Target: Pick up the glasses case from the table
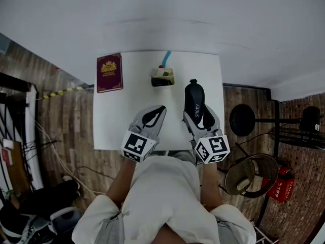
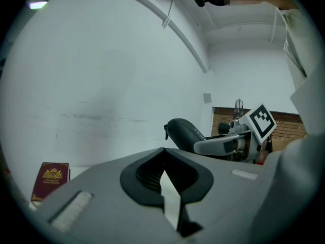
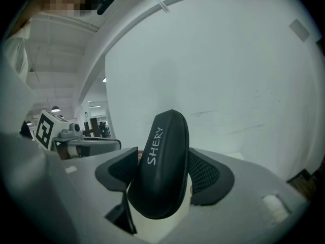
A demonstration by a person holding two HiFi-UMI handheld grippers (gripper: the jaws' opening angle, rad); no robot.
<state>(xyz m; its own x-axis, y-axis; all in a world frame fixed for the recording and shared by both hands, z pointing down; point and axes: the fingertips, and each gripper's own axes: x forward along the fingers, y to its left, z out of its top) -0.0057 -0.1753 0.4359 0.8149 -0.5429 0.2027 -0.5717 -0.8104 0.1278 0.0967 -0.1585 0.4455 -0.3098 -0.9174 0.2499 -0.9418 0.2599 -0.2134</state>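
Observation:
The black glasses case (image 1: 194,98) with white lettering is clamped between the pads of my right gripper (image 1: 197,117) over the right side of the white table (image 1: 127,121). In the right gripper view the glasses case (image 3: 163,156) stands tilted between the two jaws of my right gripper (image 3: 162,162), and its far end sticks out past the fingertips. My left gripper (image 1: 160,109) hovers over the table's near edge, jaws together and holding nothing. In the left gripper view my left gripper (image 2: 163,150) has its tips touching, and the glasses case (image 2: 184,133) shows to the right.
A dark red book (image 1: 109,72) lies at the table's far left. A small holder with a blue handle (image 1: 163,76) sits at the far middle. Right of the table stand a black round stool (image 1: 241,120), a wicker basket (image 1: 248,174) and a red extinguisher (image 1: 282,184).

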